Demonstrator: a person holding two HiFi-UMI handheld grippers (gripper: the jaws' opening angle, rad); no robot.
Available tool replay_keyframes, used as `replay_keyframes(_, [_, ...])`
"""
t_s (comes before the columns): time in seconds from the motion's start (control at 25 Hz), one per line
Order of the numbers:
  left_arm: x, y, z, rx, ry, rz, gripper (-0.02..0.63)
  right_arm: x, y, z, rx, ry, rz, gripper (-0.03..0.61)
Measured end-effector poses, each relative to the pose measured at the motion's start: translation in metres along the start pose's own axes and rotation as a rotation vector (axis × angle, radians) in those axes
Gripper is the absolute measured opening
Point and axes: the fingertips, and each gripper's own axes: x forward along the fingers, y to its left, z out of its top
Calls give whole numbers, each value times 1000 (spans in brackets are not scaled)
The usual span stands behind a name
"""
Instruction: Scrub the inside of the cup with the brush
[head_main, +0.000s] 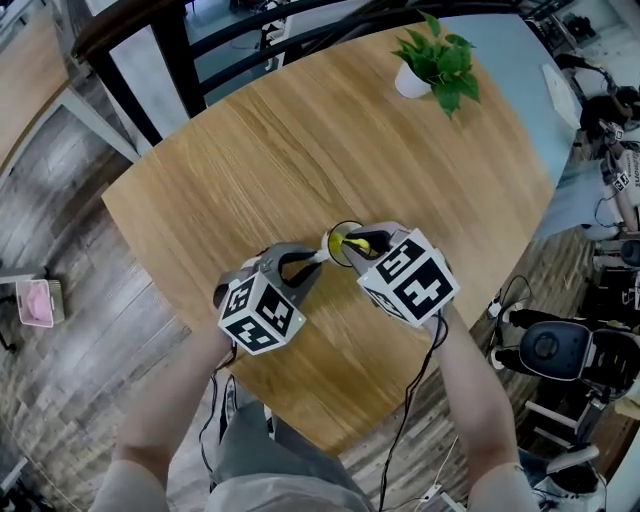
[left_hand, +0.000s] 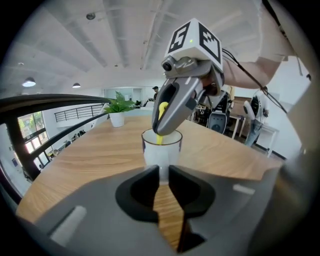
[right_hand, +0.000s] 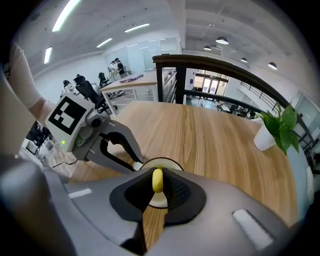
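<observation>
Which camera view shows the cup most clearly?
The left gripper view: the cup shows side-on, rim and wall. The head view shows only part of its rim; the right gripper view shows its rim, partly behind the jaws.

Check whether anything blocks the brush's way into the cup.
Nothing visible does. The right gripper holds the yellow brush at the open mouth of the cup, its tip dipping past the rim. The left gripper clamps the cup's near side, clear of the opening.

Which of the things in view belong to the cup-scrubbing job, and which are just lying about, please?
In the job: cup, gripped by the left gripper; yellow brush, in the right gripper.
Lying about: potted plant, far side of table.
</observation>
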Motion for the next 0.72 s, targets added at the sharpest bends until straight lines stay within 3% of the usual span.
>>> replay_keyframes(0.36, [-2,-2,-2,-23,-7,14,55,10,3,11,-116,27,-42,34])
replay_keyframes(0.72, [-1,0,-3,-39,-2,29,55,2,-13,-7,-76,55,-98,34])
